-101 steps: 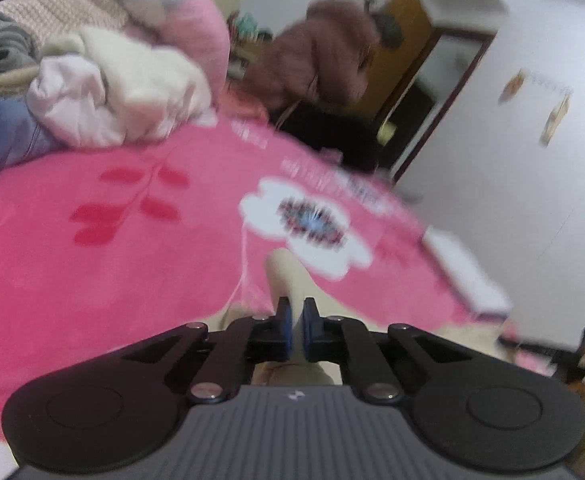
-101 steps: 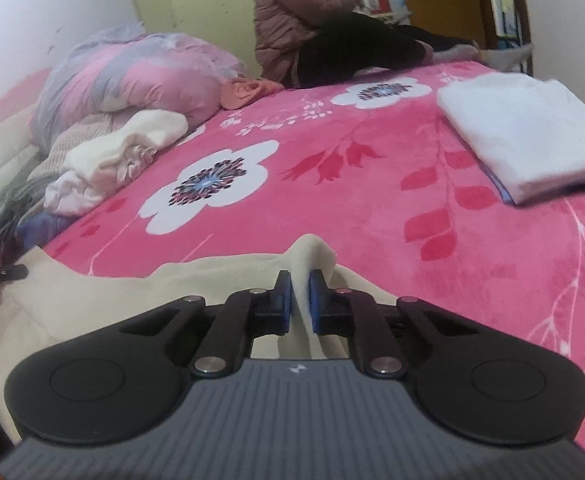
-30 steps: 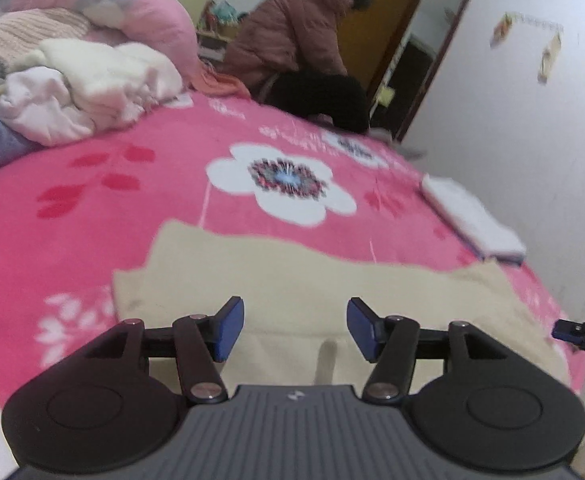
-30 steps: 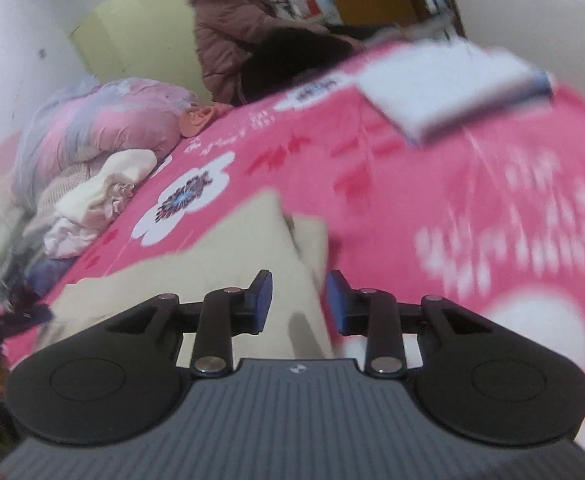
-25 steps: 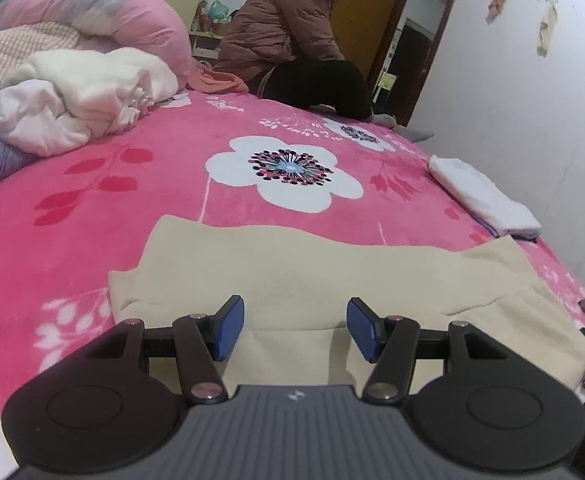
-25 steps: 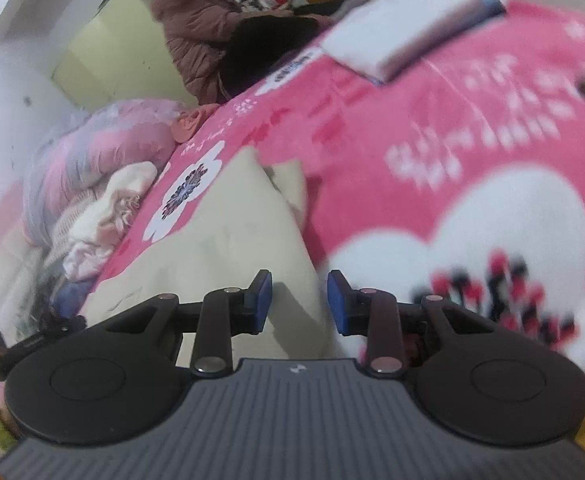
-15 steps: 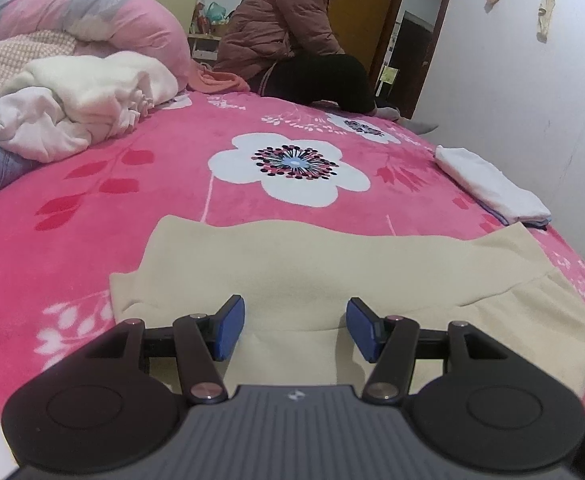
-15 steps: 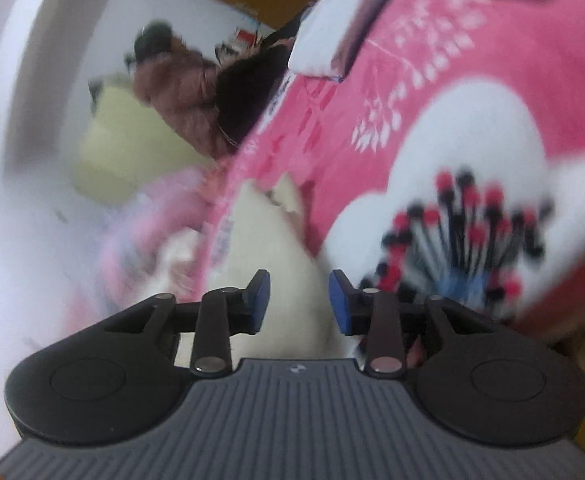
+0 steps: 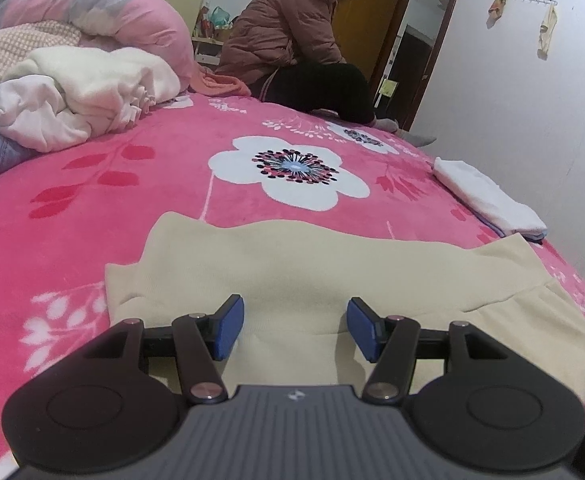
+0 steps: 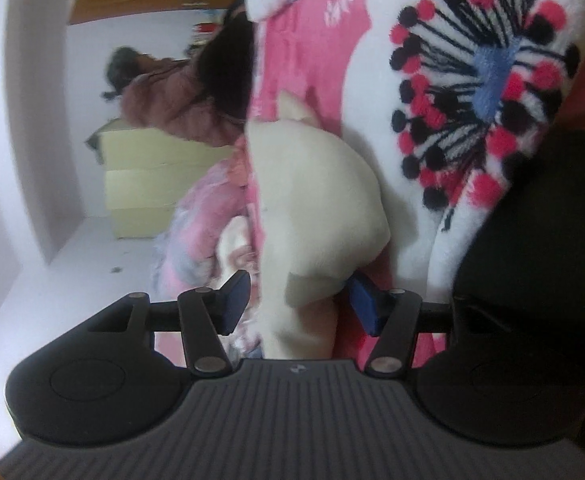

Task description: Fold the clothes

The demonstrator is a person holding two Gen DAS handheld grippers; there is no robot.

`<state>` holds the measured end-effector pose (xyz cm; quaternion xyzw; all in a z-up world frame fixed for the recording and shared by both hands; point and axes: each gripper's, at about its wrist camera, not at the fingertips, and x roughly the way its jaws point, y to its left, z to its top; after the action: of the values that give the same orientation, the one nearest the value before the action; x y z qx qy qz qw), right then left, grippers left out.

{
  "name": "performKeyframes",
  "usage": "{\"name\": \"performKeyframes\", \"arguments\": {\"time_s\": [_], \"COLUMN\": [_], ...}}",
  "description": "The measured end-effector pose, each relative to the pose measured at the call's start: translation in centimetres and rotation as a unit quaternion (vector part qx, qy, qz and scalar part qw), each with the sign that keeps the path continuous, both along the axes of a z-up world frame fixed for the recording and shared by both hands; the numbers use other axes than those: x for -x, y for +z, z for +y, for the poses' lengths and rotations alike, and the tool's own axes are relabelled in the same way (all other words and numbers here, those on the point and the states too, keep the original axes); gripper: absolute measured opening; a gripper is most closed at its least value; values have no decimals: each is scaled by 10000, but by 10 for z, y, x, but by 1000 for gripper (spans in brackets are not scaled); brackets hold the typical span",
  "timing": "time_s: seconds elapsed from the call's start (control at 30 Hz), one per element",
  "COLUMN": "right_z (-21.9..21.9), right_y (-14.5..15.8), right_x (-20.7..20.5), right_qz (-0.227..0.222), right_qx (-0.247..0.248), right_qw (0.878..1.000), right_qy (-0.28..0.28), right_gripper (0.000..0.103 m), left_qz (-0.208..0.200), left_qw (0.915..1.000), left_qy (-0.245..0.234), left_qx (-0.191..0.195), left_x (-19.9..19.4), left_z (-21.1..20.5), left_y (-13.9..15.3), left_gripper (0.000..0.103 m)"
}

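A cream garment [image 9: 304, 268] lies spread flat across the near part of the bed [image 9: 92, 216], on a pink blanket printed with large white flowers. The left gripper [image 9: 295, 326] hovers just above the garment's near edge with its blue fingers [image 9: 228, 326] spread wide apart, holding nothing. The right gripper [image 10: 298, 304] is rolled on its side (the bed runs vertically in its view) and its fingers [image 10: 236, 300] are also parted, with a corner of the cream garment [image 10: 312, 216] lying between them; whether either pad touches the cloth cannot be told. At the far left a heap of unfolded clothes [image 9: 76, 96] rests against a rolled pink quilt [image 9: 72, 8]. A folded white towel [image 9: 488, 200] lies at the right edge of the bed. A person in a brown puffer jacket [image 9: 292, 32] sits at the far end.
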<state>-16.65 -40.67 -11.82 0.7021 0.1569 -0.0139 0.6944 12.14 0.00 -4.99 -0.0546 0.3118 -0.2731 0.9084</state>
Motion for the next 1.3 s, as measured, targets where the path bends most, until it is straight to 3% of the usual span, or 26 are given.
{"name": "performKeyframes", "arguments": {"time_s": [0.07,0.13,0.17,0.23,0.33,0.4,0.53,0.6,0.77,0.83,0.87,0.93,1.03,1.07,1.13,1.17,1.23,1.3], "right_z": [1,3,8,18,33,25,-9,-23,-45,-30,-20,10,54,61,60,53,38,31], "right_y": [7,17,29,54,78,67,50,52,71,84,91,104,114,110,102,90,71,86], "right_x": [-5,-8,-11,-17,-26,-32,-32,-16,39,41,38,14,-32,-47,-74,-87,-100,-99], "right_qz": [247,488,502,527,657,872,737,791,1527,1185,1012,801,513,468,633,946,1433,1457], "right_qx": [252,675,1183,2188,3521,3803,3070,2950,3366,3720,3963,4680,5858,6043,6266,6475,6559,6315], "right_qw": [9993,9962,9915,9743,9335,9189,9455,9511,9247,9165,9093,8795,8075,7924,7710,7489,7316,7529], "right_qy": [-137,-253,-206,-110,174,589,794,473,-909,-867,-772,-314,471,691,950,1049,1184,1144], "right_gripper": [48,22,21,19,18,19,27,32,33,31,31,27,22,21,20,20,19,12], "left_qz": [-16,-32,-41,-51,-46,-45,-37,-40,-44,-63,-80,-109,-134,-142,-159,-168,-185,-201], "left_qw": [10000,10000,9999,9999,9998,9997,9995,9994,9992,9993,9994,9996,9997,9997,9997,9998,9998,9998], "left_qy": [-9,-18,-23,-31,-39,-56,-62,-60,-55,-36,-30,-20,-15,-14,-10,-9,-6,-3], "left_qx": [42,84,106,147,203,241,315,347,388,364,328,266,213,196,161,143,108,73], "left_x": [0,1,1,2,2,1,1,1,1,1,2,3,4,4,4,5,5,6], "left_z": [1,3,3,5,6,8,9,10,10,9,8,6,5,4,3,3,2,1], "left_y": [-1,-2,-2,-3,-4,-4,-5,-6,-6,-7,-6,-6,-6,-6,-6,-6,-5,-5], "left_gripper": [59,59,59,59,59,59,59,59,59,59,59,59,59,59,59,59,59,59]}}
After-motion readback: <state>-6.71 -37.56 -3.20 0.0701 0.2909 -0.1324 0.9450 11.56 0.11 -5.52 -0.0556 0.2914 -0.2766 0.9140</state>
